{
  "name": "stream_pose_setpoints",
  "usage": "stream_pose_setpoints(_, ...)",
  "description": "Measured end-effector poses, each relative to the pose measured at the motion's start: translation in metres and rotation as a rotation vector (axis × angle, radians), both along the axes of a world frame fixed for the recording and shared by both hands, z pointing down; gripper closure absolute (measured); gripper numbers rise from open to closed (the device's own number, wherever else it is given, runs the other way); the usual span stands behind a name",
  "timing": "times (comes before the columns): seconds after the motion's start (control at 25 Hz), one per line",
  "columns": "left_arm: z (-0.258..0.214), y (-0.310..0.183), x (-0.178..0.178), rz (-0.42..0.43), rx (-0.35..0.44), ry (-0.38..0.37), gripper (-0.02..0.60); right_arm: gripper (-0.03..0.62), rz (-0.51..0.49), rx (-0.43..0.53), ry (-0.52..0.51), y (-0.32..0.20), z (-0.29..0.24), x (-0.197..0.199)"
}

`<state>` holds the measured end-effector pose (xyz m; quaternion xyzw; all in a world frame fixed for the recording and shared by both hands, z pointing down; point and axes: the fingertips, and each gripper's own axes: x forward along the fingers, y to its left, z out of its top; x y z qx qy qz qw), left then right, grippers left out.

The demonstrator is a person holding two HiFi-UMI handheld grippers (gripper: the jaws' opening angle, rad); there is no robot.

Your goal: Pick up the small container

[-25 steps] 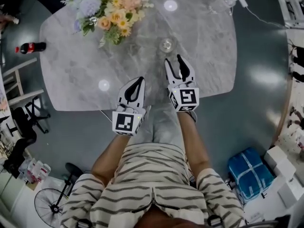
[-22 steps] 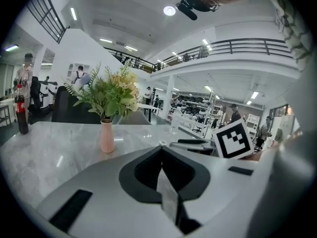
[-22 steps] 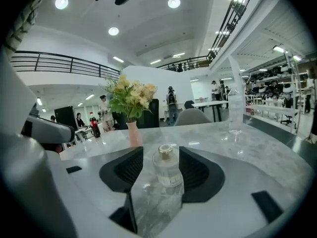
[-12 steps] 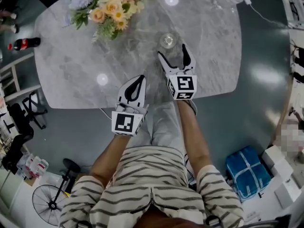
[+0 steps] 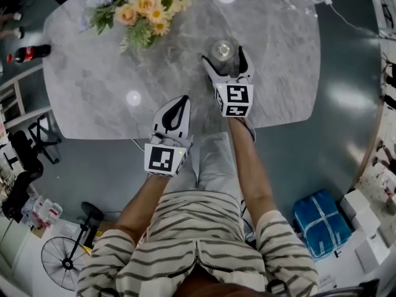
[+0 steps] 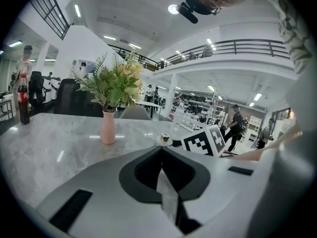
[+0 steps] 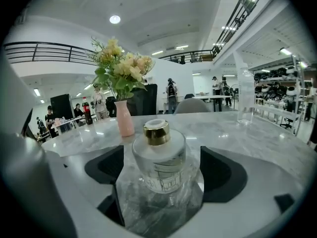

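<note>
The small container is a clear glass jar with a gold cap, standing upright on the grey marble table. My right gripper reaches over the table's near edge with the jar between its jaws, which are still opening. In the right gripper view the jar fills the middle, with a gap to each dark pad. My left gripper hangs shut and empty at the table's near edge, left of the right one. From the left gripper view the jar shows small, just past the closed tips.
A pink vase of flowers stands at the table's far left, also seen as the vase. A cola bottle sits at the left edge and a clear bottle at the far right. Chairs stand left; a blue bag lies on the floor.
My right gripper has moved forward over the table and spread its jaws, so the jar now stands between them. The left gripper has hardly moved.
</note>
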<state>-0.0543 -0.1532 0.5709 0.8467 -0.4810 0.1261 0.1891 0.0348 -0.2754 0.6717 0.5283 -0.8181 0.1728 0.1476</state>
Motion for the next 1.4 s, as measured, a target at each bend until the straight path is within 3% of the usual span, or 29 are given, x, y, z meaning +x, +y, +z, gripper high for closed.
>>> stream_pose_setpoints(0.52,0.009,-0.001,-0.008,-0.032,-0.017,0.004,0.586,0.185,0.003,0.018,0.058,-0.011,0.006,-0.002)
stream_pose_setpoints(0.72,0.01,-0.003,-0.01,-0.036,-0.02,0.008,0.586,0.267,-0.015,0.027,0.094,-0.013,0.007,-0.005)
stream_pose_setpoints(1.4,0.005,0.001,-0.012,-0.039,-0.006,0.022,0.586,0.256,0.0,0.022,0.074,-0.007,0.002,0.006)
